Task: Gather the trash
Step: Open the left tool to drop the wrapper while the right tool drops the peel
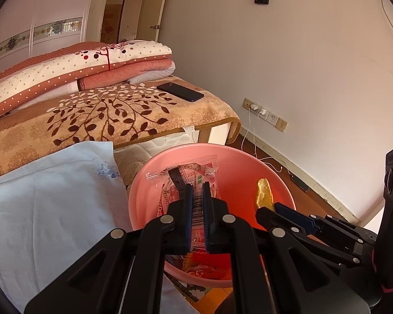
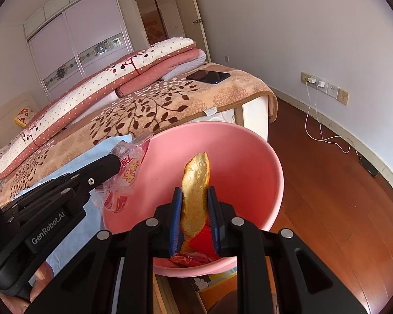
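A pink plastic basin (image 1: pixel 238 164) stands beside the bed, with red and orange wrappers (image 1: pixel 204 269) in its bottom. My left gripper (image 1: pixel 197 191) is shut on a clear snack wrapper (image 1: pixel 188 175) with red print, held over the basin's left side. My right gripper (image 2: pixel 195 193) is shut on a yellow-brown peel (image 2: pixel 196 183), held upright over the basin (image 2: pixel 249 157). The peel also shows in the left wrist view (image 1: pixel 263 193), and the wrapper in the right wrist view (image 2: pixel 128 175).
A bed with a leaf-pattern blanket (image 1: pixel 104 115), a folded quilt (image 1: pixel 73 70) and a black phone (image 1: pixel 180 91) lies behind the basin. A pale blue cloth (image 1: pixel 52 204) covers the near bed edge. Wall sockets with white cables (image 2: pixel 319 89) and wood floor (image 2: pixel 340 222) are to the right.
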The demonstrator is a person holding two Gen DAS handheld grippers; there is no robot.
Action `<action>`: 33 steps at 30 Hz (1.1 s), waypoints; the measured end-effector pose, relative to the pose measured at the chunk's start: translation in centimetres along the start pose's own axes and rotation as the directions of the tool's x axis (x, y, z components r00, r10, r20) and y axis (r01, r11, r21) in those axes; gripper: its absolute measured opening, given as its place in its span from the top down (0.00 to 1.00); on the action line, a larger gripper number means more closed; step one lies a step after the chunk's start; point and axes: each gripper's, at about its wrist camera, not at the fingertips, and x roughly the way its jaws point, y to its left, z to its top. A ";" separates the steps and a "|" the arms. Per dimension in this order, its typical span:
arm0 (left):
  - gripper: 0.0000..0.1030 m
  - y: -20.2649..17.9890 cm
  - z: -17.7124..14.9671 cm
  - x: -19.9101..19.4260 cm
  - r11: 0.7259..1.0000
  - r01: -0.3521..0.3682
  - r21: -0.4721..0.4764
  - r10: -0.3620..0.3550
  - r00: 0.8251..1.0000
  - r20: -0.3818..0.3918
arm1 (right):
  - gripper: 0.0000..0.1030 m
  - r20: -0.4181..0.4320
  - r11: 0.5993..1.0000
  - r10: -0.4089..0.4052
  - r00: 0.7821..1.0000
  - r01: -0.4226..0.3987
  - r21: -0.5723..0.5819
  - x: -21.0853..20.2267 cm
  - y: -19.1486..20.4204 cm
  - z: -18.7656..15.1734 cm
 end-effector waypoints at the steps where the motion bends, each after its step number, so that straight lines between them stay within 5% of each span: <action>1: 0.94 0.0 0.0 0.1 1.000 0.001 0.000 -0.001 1.000 -0.003 | 0.82 -0.001 1.000 -0.002 1.000 0.002 0.002 0.1 -0.1 0.0; 14: 0.93 0.0 -0.2 1.2 1.000 0.002 -0.018 -0.003 0.999 -0.035 | 0.82 -0.010 1.000 -0.014 1.000 0.014 0.013 0.4 -0.9 -0.2; 19: 0.79 0.1 -0.3 1.2 1.000 -0.002 -0.025 0.001 0.999 -0.043 | 0.82 -0.010 1.000 -0.018 1.000 0.018 0.019 0.4 -1.0 -0.2; 33: 0.78 0.3 -0.2 0.8 0.999 -0.003 -0.043 0.001 0.999 -0.048 | 0.80 -0.003 1.000 -0.020 1.000 0.020 0.021 0.3 -1.1 -0.3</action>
